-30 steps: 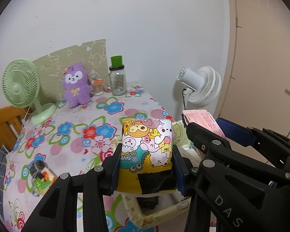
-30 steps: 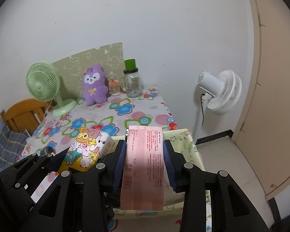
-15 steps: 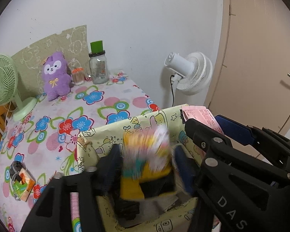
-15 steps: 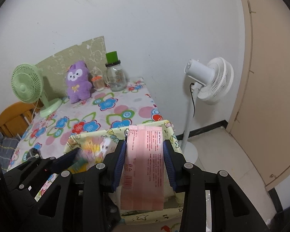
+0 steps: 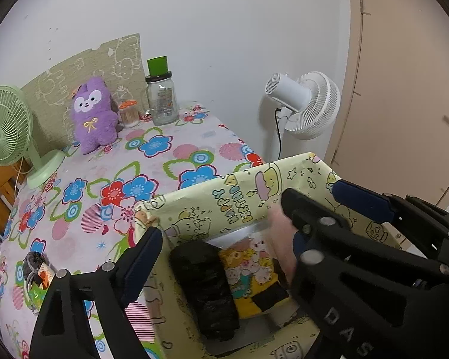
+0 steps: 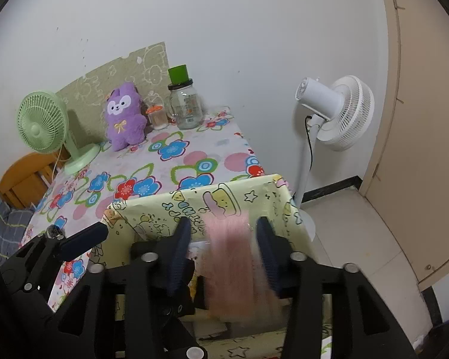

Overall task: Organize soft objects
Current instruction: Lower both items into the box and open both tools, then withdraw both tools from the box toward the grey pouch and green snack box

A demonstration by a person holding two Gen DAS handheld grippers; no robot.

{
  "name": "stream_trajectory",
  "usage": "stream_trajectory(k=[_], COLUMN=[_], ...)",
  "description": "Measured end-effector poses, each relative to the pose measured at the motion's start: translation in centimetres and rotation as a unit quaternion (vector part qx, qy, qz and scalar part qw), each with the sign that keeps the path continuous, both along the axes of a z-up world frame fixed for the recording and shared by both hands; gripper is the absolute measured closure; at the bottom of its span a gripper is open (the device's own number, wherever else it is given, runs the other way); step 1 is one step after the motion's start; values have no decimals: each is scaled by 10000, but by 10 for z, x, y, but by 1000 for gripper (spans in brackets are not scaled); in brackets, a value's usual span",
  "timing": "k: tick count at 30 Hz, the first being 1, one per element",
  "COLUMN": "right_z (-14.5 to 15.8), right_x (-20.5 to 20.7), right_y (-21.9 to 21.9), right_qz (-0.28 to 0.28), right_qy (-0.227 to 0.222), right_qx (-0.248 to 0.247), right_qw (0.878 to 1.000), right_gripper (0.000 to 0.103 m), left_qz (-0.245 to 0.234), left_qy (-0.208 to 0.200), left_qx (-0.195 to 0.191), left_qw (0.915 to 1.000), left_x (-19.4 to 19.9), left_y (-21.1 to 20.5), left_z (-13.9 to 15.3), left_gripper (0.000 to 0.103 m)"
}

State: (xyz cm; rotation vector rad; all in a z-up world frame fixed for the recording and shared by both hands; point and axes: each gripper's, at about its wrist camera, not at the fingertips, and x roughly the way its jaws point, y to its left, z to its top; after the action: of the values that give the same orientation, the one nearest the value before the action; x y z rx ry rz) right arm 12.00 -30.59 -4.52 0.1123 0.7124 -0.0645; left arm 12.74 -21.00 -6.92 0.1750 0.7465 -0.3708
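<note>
A pale yellow cartoon-print box (image 5: 239, 200) stands at the table's near edge; it also shows in the right wrist view (image 6: 194, 206). My left gripper (image 5: 221, 239) is open above it. The yellow cartoon-print soft pack (image 5: 251, 272) lies inside the box beside a black bundle (image 5: 206, 287). My right gripper (image 6: 224, 239) is open; the pink pack (image 6: 236, 269) is blurred between its fingers, dropping into the box. A purple plush toy (image 5: 92, 116) sits at the back of the table.
A green desk fan (image 5: 6, 131), a glass jar with a green lid (image 5: 161, 95) and a small orange-capped jar (image 5: 128, 113) stand at the back. A white floor fan (image 6: 335, 113) stands right of the table. A small dark item (image 5: 34, 269) lies at the left.
Both grippers moved over the box and opened. The yellow cartoon pack dropped from the left gripper into the box. The pink pack is slipping out of the right gripper.
</note>
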Motion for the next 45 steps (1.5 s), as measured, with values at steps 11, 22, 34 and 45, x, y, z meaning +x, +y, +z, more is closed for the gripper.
stream_trajectory(k=[11, 22, 34, 45], right_z=[3, 27, 52, 63], right_x=[-3, -27, -54, -75], right_y=[14, 34, 70, 111], right_qz=[-157, -264, -156, 35], right_qy=[60, -205, -477, -643], right_qx=[-42, -207, -366, -494], right_qw=[9999, 9992, 9981, 9967], right_gripper=[23, 12, 11, 10], left_qz=[-25, -20, 33, 160], left_qy=[-49, -301, -586, -740], left_qx=[-64, -59, -144, -267], left_qw=[10000, 9995, 9982, 9968], left_x=[-4, -25, -52, -72], left_y=[13, 35, 68, 108], left_z=[5, 27, 49, 58], left_gripper=[6, 1, 0, 0])
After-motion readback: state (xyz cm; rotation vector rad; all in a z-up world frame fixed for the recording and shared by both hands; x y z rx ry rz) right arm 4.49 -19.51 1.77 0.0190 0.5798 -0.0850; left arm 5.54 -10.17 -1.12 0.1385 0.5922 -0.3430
